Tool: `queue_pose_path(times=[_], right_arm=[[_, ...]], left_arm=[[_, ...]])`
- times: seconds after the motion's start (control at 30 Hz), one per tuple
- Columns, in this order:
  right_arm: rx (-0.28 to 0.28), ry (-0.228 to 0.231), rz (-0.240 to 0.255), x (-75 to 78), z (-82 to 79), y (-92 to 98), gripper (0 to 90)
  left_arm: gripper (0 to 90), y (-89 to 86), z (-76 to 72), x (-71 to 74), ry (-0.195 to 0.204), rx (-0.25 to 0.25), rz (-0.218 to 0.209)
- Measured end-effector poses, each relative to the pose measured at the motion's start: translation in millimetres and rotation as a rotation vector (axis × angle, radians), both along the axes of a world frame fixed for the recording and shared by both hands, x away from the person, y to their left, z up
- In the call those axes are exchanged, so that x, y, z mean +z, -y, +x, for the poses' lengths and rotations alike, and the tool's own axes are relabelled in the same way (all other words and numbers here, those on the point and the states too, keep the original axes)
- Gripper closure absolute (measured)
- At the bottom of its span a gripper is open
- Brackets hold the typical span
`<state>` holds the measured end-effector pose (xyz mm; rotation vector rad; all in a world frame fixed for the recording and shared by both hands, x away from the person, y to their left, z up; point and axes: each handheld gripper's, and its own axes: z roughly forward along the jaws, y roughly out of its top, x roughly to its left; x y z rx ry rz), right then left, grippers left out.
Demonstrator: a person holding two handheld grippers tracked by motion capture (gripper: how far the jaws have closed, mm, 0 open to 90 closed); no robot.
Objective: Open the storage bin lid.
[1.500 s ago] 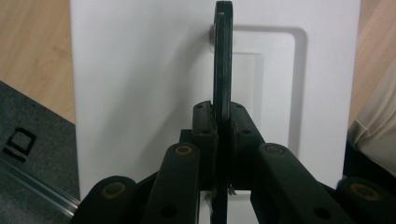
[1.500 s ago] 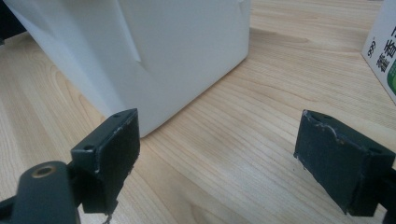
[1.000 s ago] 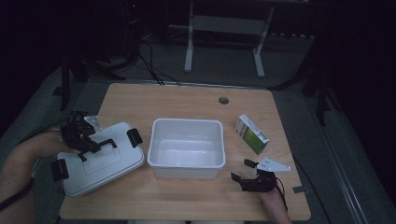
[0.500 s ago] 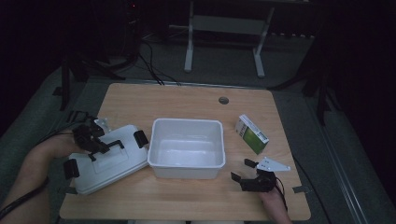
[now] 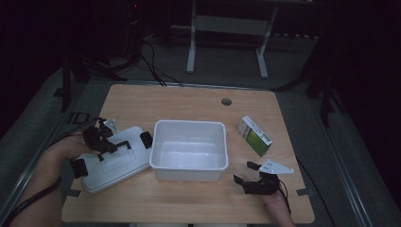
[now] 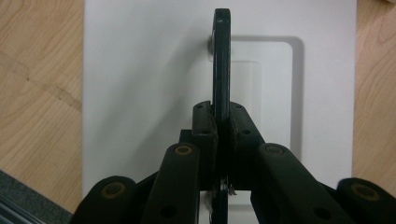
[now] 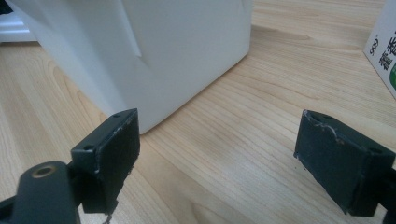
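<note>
Left tool (image 5: 101, 139) clenches the black handle (image 6: 221, 60) of a flat white plastic lid (image 5: 113, 161), resting beside the empty white tub (image 5: 189, 149); closing remains. Right tool (image 5: 250, 177) is released.

Hidden and cut off

Handle (image 6: 221, 60) partly buried between left gripper (image 6: 220, 140) pads; lid (image 6: 140, 93) cropped at top and bottom edges. Carton (image 7: 385, 51) clipped at right edge, print too small to read.

Claw (image 7: 217, 158) agape, white tub (image 7: 154, 51) corner ahead.
</note>
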<state>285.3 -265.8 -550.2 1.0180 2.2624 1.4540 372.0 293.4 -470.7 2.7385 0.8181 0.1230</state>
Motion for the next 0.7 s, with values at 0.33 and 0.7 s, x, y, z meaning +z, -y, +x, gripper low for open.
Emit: queue_pose_path(times=[0.33, 0.7], right_arm=[[0.002, 0.000, 0.002, 0.1, 0.1, 0.0, 13.8], [0.007, 0.003, 0.002, 1.4, 0.6, -0.1, 13.8]], left_arm=[[83.6, -3.2, 3.4, -8.4, -0.012, 0.017, -0.021], [76.2, -2.7, 3.1, -8.3, -0.012, 0.040, -0.009]])
